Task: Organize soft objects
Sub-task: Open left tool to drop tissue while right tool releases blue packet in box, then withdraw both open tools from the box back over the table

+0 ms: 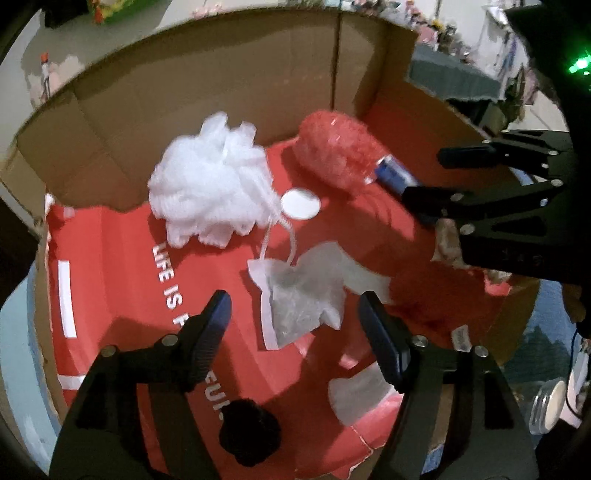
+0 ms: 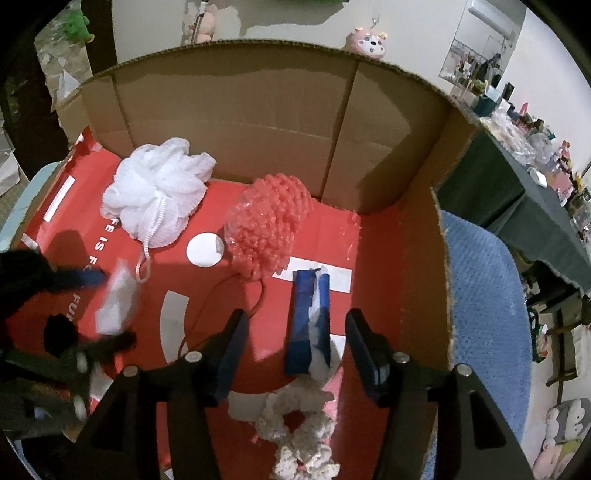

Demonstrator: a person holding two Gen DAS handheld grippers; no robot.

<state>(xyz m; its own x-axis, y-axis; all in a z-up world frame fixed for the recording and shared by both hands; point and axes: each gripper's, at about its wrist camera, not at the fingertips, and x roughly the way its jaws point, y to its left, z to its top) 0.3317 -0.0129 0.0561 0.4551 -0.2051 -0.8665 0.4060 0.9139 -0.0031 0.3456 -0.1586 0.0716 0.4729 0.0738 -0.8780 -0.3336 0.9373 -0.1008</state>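
Cardboard box (image 2: pixel 229 122), red-lined: soft goods largely stowed.
Contents: white loofah (image 2: pixel 155 192), pink loofah (image 2: pixel 269 225), blue packet (image 2: pixel 301 321), cream scrunchie (image 2: pixel 299 424), mesh pouch (image 1: pixel 299 299), black pompom (image 1: pixel 247 432). Left gripper (image 1: pixel 295 325) and right gripper (image 2: pixel 291 343) both spread, holding nothing; tidying may remain.

Pale walls (image 2: pixel 258 22) stood behind, an air conditioner (image 2: pixel 491 18) was mounted high at right, and a long table under dark green cloth (image 2: pixel 517 206) carried cluttered trinkets.

White pouf (image 2: pixel 157 192), coral pouf (image 2: pixel 269 221), seemingly cream scrunchie (image 2: pixel 303 435).
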